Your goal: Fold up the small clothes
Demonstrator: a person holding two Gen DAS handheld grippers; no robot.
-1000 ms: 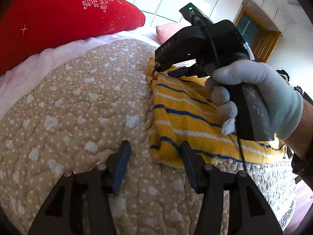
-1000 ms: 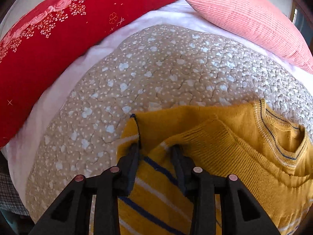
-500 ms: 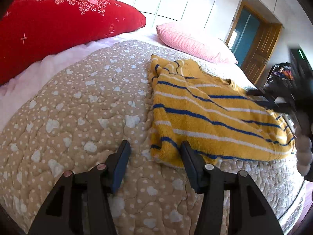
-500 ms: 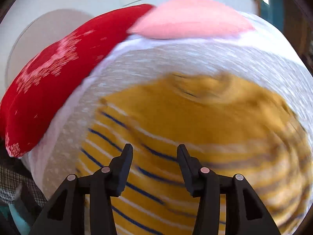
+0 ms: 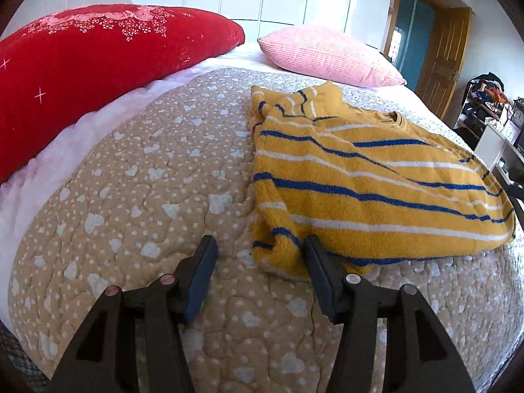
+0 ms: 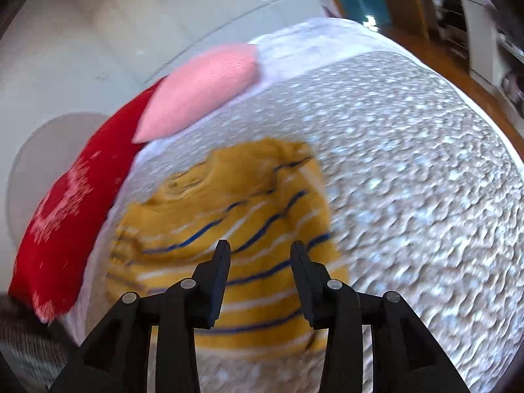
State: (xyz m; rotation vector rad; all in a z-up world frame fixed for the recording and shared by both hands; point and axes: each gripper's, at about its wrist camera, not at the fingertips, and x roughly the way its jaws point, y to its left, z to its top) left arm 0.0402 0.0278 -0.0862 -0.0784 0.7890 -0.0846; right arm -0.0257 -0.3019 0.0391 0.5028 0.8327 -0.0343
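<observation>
A yellow knit sweater with blue and white stripes lies partly folded on the beige quilted bedspread. My left gripper is open and empty, low over the quilt, with the sweater's near left corner between its fingertips. My right gripper is open and empty, raised above the sweater, which looks blurred in the right wrist view. The sweater's collar lies at the far side.
A red flowered pillow and a pink pillow lie at the head of the bed. A wooden door and cluttered shelves stand at the right. The bed's right edge drops to a wooden floor.
My right gripper let go of the sweater's shoulder, opened and pulled back and up, swinging right. It left the left wrist view. My left gripper stayed in place.
</observation>
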